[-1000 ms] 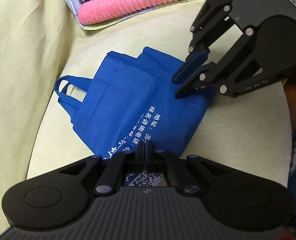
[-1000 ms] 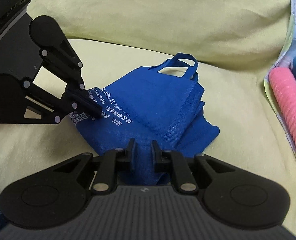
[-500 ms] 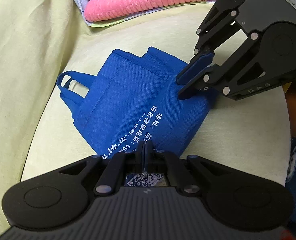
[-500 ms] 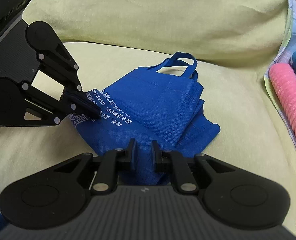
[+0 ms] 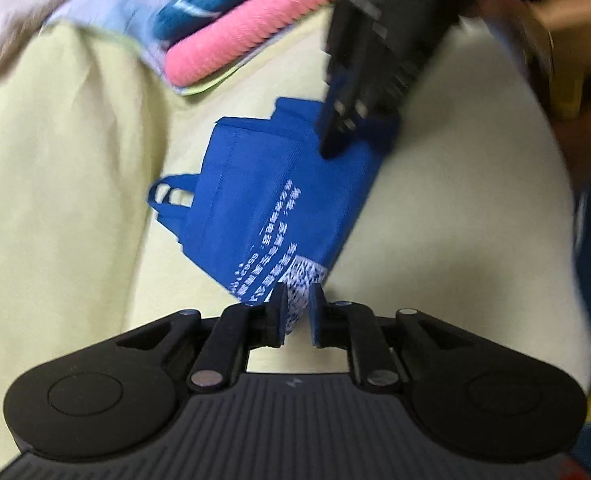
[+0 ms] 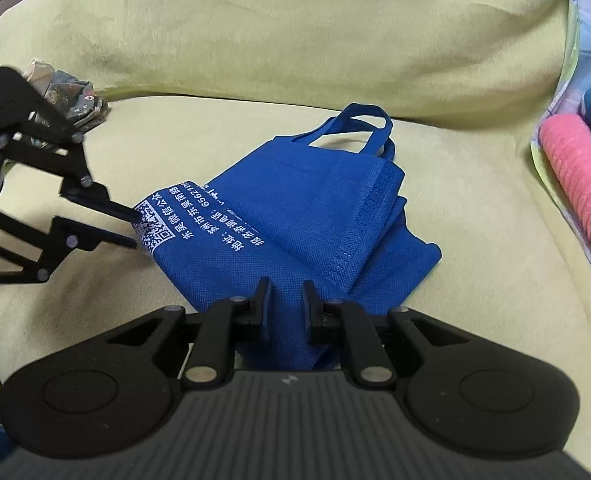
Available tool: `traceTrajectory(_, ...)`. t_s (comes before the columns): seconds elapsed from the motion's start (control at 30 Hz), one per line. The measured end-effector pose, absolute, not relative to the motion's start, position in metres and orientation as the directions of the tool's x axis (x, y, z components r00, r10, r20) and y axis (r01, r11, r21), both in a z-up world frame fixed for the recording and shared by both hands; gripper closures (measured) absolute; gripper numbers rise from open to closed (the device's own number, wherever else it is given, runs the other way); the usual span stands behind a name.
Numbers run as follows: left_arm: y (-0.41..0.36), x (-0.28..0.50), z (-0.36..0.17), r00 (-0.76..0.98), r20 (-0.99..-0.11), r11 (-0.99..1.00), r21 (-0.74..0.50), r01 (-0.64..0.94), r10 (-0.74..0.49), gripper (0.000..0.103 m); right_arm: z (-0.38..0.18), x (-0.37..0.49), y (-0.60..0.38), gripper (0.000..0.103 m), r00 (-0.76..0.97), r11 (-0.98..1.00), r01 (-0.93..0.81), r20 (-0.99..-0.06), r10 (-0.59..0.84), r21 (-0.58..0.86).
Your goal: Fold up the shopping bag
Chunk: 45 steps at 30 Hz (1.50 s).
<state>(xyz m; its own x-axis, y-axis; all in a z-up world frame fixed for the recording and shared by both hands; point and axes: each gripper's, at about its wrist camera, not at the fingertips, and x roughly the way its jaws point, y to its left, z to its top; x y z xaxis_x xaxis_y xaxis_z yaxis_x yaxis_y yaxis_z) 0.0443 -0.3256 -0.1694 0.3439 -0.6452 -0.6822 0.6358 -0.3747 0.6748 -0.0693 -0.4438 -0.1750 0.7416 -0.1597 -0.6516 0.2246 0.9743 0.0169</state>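
A blue shopping bag (image 5: pixel 279 184) (image 6: pixel 295 216) with white print lies folded on the yellow-green seat, its handles (image 6: pixel 359 120) pointing toward the backrest. My left gripper (image 5: pixel 297 290) (image 6: pixel 134 230) is at the printed corner with the QR code. Its jaws are opening; the corner still sits between them and a gap shows beside the fabric. My right gripper (image 6: pixel 285 284) is shut on the folded edge at the bag's other near corner, with fabric filling the gap between its fingers. In the blurred left wrist view the right gripper (image 5: pixel 331 144) appears edge-on over the bag.
A pink ribbed towel (image 5: pixel 247 40) (image 6: pixel 579 184) and a teal one (image 5: pixel 215 0) lie stacked on a light cloth at the seat's side. A crumpled patterned cloth (image 6: pixel 71 100) sits at the far left by the backrest cushion (image 6: pixel 295 40).
My left gripper's jaws were shut on the printed corner and now stand parted. The left hand has dropped and rolled, blurring its view. The right gripper has kept still with its grip.
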Motion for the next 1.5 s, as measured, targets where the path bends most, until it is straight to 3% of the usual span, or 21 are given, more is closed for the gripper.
traceTrajectory(0.07, -0.329, 0.043, -0.182, 0.373, -0.667, -0.412, 0.715, 0.566, -0.645, 0.085, -0.175, -0.070, -0.444, 0.092, 0.743, 0.974, 0.224, -0.651, -0.157, 0.020)
traceTrajectory(0.13, -0.330, 0.041, -0.192, 0.390, -0.651, -0.450, 0.745, 0.492, -0.651, 0.069, -0.175, -0.070, -0.444, 0.092, 0.744, 0.974, 0.226, -0.649, -0.159, 0.020)
traceTrajectory(0.33, -0.353, 0.043, -0.206, 0.386, -0.634, -0.518, 0.772, 0.369, -0.670, 0.069, -0.174, -0.070, -0.448, 0.092, 0.747, 0.977, 0.212, -0.651, -0.136, 0.039)
traceTrajectory(0.43, -0.365, 0.055, -0.204, 0.349, -0.666, -0.532, 0.741, 0.409, -0.659, 0.073, -0.174, -0.070, -0.451, 0.092, 0.752, 0.977, 0.206, -0.647, -0.124, 0.052)
traceTrajectory(0.57, -0.380, 0.085, -0.184, 0.243, -0.767, -0.551, 0.608, 0.572, -0.594, 0.075, -0.172, -0.071, -0.447, 0.091, 0.764, 0.985, 0.173, -0.631, -0.132, 0.003)
traceTrajectory(0.67, -0.397, 0.088, -0.182, 0.230, -0.796, -0.584, 0.576, 0.572, -0.560, 0.075, -0.165, -0.077, -0.436, 0.083, 0.779, 0.985, 0.115, -0.603, -0.171, -0.131)
traceTrajectory(0.83, -0.418, 0.095, -0.183, 0.226, -0.802, -0.572, 0.563, 0.596, -0.553, 0.074, -0.157, -0.098, -0.421, 0.047, 0.812, 0.952, -0.049, -0.567, -0.138, -0.302)
traceTrajectory(0.87, -0.418, 0.095, -0.182, 0.223, -0.804, -0.569, 0.558, 0.603, -0.552, 0.074, -0.162, -0.101, -0.417, 0.045, 0.807, 0.933, -0.089, -0.574, -0.138, -0.350)
traceTrajectory(0.97, -0.414, 0.095, -0.176, 0.211, -0.813, -0.561, 0.538, 0.628, -0.543, 0.074, -0.183, -0.099, -0.403, 0.045, 0.782, 0.835, -0.179, -0.590, -0.200, -0.520)
traceTrajectory(1.07, -0.398, 0.092, -0.171, 0.192, -0.816, -0.533, 0.515, 0.671, -0.546, 0.073, -0.201, -0.092, -0.397, 0.048, 0.804, 0.728, -0.191, -0.530, -0.268, -0.659)
traceTrajectory(1.1, -0.396, 0.093, -0.170, 0.187, -0.815, -0.525, 0.509, 0.681, -0.548, 0.073, -0.204, -0.090, -0.396, 0.055, 0.814, 0.705, -0.196, -0.514, -0.270, -0.681)
traceTrajectory(1.2, -0.377, 0.093, -0.164, 0.171, -0.821, -0.515, 0.488, 0.705, -0.545, 0.072, -0.216, -0.085, -0.391, 0.063, 0.830, 0.637, -0.221, -0.485, -0.275, -0.739)
traceTrajectory(1.33, -0.386, 0.100, -0.160, 0.154, -0.830, -0.488, 0.453, 0.746, -0.536, 0.069, -0.206, -0.076, -0.399, 0.071, 0.796, 0.735, -0.209, -0.549, -0.256, -0.645)
traceTrajectory(1.5, -0.404, 0.099, -0.152, 0.151, -0.849, -0.482, 0.423, 0.767, -0.506, 0.069, -0.177, -0.069, -0.414, 0.072, 0.722, 0.898, -0.172, -0.672, -0.165, -0.405)
